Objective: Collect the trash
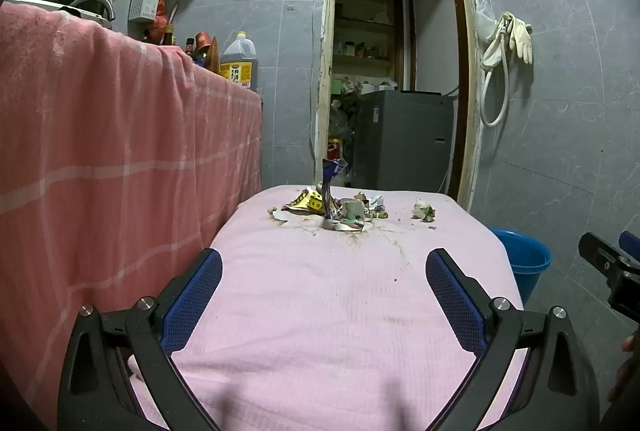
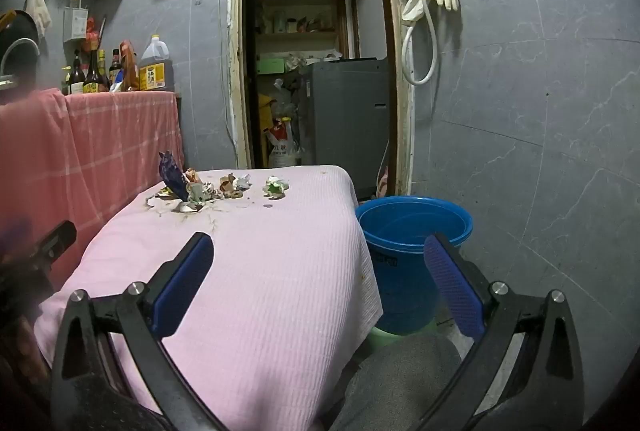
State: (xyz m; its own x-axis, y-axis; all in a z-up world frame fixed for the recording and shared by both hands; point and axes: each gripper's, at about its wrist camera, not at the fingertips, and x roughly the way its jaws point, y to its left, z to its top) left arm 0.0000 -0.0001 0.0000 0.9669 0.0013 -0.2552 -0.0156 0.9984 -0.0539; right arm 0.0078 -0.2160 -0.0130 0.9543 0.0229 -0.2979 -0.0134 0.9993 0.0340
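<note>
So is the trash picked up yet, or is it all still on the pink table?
Nothing looks done yet. The blue bucket beside the table looks empty. Nothing is in hand: the left gripper and right gripper both have their jaws wide open with nothing between them. All the trash is left: the wrapper pile and a crumpled ball sit at the far end of the pink cloth.

The left gripper (image 1: 324, 267) points forward and slightly downward, its jaws spread wide with nothing between the blue pads (image 1: 200, 295). The right gripper (image 2: 318, 255) sits at a similar shallow downward tilt, jaws equally wide and empty. The two are held side by side; each shows at the edge of the other's view. A grey-clad knee (image 2: 400, 371) shows below the right gripper.
</note>
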